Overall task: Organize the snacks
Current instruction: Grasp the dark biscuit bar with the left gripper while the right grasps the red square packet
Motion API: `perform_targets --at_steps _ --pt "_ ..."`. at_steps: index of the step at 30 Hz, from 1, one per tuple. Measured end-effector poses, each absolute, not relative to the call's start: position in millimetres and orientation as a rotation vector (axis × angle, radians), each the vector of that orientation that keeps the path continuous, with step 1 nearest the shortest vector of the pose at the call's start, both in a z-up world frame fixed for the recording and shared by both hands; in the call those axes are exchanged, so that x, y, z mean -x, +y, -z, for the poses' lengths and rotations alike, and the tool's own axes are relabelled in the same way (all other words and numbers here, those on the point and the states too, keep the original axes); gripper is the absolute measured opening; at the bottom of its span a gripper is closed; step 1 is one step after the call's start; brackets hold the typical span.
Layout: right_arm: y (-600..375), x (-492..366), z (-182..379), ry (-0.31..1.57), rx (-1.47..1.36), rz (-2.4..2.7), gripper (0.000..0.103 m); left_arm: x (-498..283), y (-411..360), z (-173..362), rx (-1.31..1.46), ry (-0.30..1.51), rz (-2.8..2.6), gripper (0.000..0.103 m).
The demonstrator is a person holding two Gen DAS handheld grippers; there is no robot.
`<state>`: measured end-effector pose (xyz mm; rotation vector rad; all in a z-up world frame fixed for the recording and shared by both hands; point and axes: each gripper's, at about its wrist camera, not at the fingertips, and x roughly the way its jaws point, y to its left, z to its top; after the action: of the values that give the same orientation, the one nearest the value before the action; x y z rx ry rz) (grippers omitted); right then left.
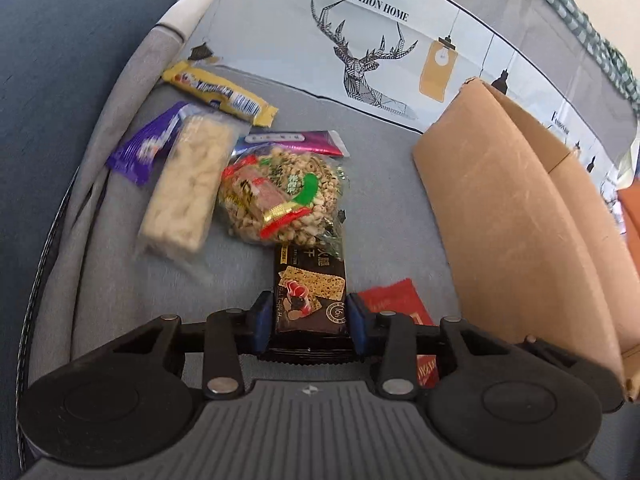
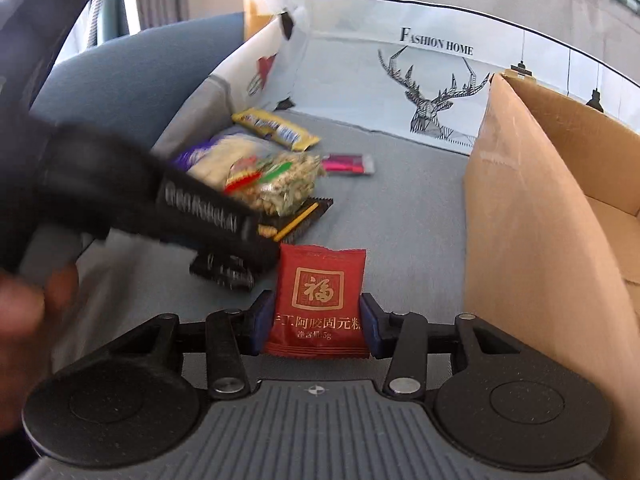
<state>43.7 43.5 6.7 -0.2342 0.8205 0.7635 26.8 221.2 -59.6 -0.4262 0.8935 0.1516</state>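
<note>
Matt grey woven cloth sofa seat (image 1: 384,216), rough brown corrugated cardboard box (image 1: 516,216), glossy black plastic cracker wrapper (image 1: 310,300), matt red foil-like sachet (image 2: 320,300), clear crinkly plastic bag of puffed grains (image 1: 280,200), shiny yellow wrapper bar (image 1: 220,92), ribbed matt grey plastic gripper body (image 1: 316,420).

"FASHION HOME" on cushion (image 1: 280,40); "福" on red packet (image 2: 318,300).

Red packet (image 2: 318,300) with gold square emblem, brown cardboard box (image 2: 532,240), yellow bar wrapper (image 1: 220,94)

A grey sofa seat (image 1: 380,208) carries everything. Left of the cardboard box (image 1: 520,216) lie snack packets (image 1: 280,196) (one yellow, farthest left).
</note>
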Motion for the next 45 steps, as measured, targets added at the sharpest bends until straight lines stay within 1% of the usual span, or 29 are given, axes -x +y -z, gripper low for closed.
perform_targets --at_steps 3,7,14,16,18,20,21,27,28,31,34,35,36,37,38,45 --pt "33.3 -24.7 -15.1 0.822 0.249 -0.777 0.047 -6.9 222.5 57.6 0.504 0.913 -0.144 0.043" --pt "21.2 -6.3 -22.3 0.840 0.254 -0.785 0.047 18.7 214.1 56.5 0.542 0.942 -0.183 0.043" --pt "9.2 14.7 -22.1 0.928 0.271 -0.791 0.048 55.8 179.2 54.9 0.446 1.034 -0.328 0.043" --pt "8.7 18.7 -20.6 0.945 0.285 -0.806 0.050 62.5 174.8 49.7 0.402 1.009 -0.351 0.043" --pt "7.3 22.9 -19.7 0.943 0.295 -0.812 0.052 69.2 174.4 47.1 0.400 0.936 -0.356 0.049" --pt "7.7 25.3 -19.1 0.927 0.306 -0.811 0.053 72.4 173.4 51.5 0.408 0.888 -0.361 0.050" --pt "7.5 25.1 -18.5 0.926 0.303 -0.812 0.053 71.9 172.8 55.8 0.412 0.880 -0.361 0.052" --pt "5.0 19.1 -9.4 0.964 0.291 -0.817 0.056 59.5 160.0 60.7 0.348 0.887 -0.385 0.054" --pt "5.4 19.2 -8.4 0.966 0.294 -0.821 0.059 58.1 159.1 62.1 0.341 0.893 -0.388 0.054" --pt "7.7 21.0 -6.7 0.956 0.313 -0.827 0.065 55.6 158.6 64.8 0.345 0.904 -0.399 0.054" --pt "9.0 20.7 -5.0 0.953 0.313 -0.825 0.065 52.7 156.9 65.1 0.335 0.917 -0.409 0.054" --pt "9.4 20.4 -4.5 0.950 0.314 -0.826 0.064 51.7 156.2 65.2 0.330 0.920 -0.414 0.053" --pt "9.5 20.7 -4.5 0.946 0.315 -0.826 0.060 51.5 155.6 65.5 0.325 0.922 -0.420 0.050" --pt "9.7 21.0 -4.8 0.939 0.315 -0.827 0.051 51.1 155.0 65.9 0.321 0.923 -0.425 0.046" --pt "9.5 21.4 -5.6 0.931 0.316 -0.829 0.047 50.9 154.4 65.8 0.319 0.923 -0.428 0.042" --pt "3.1 19.6 -14.6 0.894 0.291 -0.814 0.046 53.7 155.5 64.6 0.328 0.902 -0.434 0.042"
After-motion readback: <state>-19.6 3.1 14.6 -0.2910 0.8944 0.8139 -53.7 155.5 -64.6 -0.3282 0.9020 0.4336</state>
